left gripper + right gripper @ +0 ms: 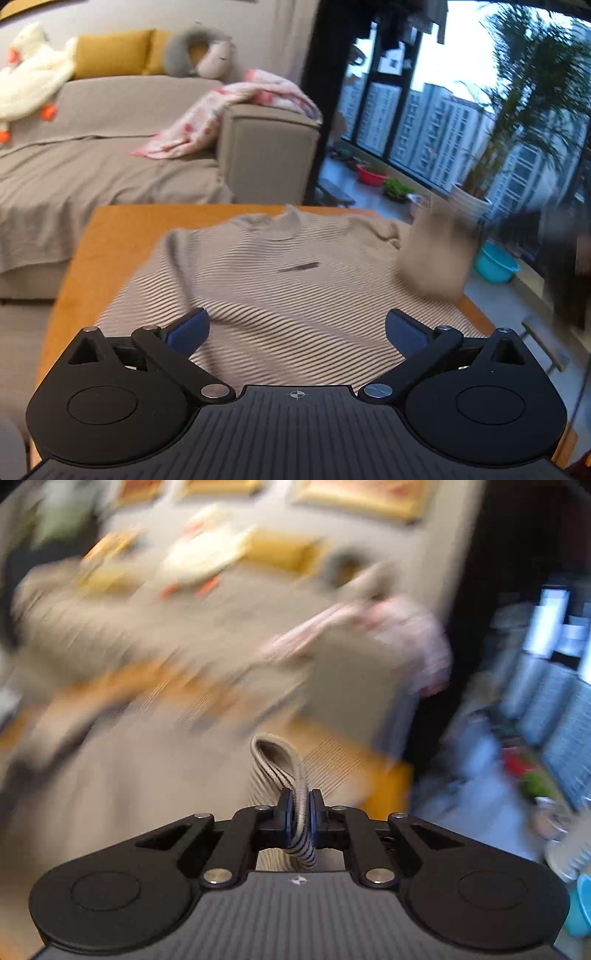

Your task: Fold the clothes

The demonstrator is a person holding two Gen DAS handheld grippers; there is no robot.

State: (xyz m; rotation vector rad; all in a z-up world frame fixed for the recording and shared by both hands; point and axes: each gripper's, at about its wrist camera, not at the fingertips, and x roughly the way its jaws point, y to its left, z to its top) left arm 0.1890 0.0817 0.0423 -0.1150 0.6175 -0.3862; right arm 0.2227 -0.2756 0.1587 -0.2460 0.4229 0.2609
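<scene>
Overall, the left wrist view is the sharper of the two. At its 9 o'clock edge a grey sofa [110, 110] carries a white plush duck [29, 74], yellow cushions [114, 55] and, further toward 12 o'clock, a pink patterned blanket [229, 110] draped over the armrest. Below the sofa, the orange wooden surface [96, 258] holds the striped beige sweater [258, 280], spread flat across the middle with its collar toward 12 o'clock. The left hand-held gripper [295, 332] hovers over the sweater's near hem with its blue-padded fingers [188, 332] spread wide and nothing between them. Toward 3 o'clock a blurred part of the sweater is lifted off the surface, and beyond it are a window with tower blocks, a potted palm [517, 92] and a turquoise basin [495, 262] on the floor.

The right wrist view shows what the first cannot: the right hand-held gripper [300, 816] is clenched on a fold of the sweater [280, 764], a loop of striped knit standing up between its black fingers [284, 812] at centre. Everything else here is smeared by motion; the sofa and duck are only blurs from 9 to 12 o'clock, and the orange surface shows in streaks around the cloth.
</scene>
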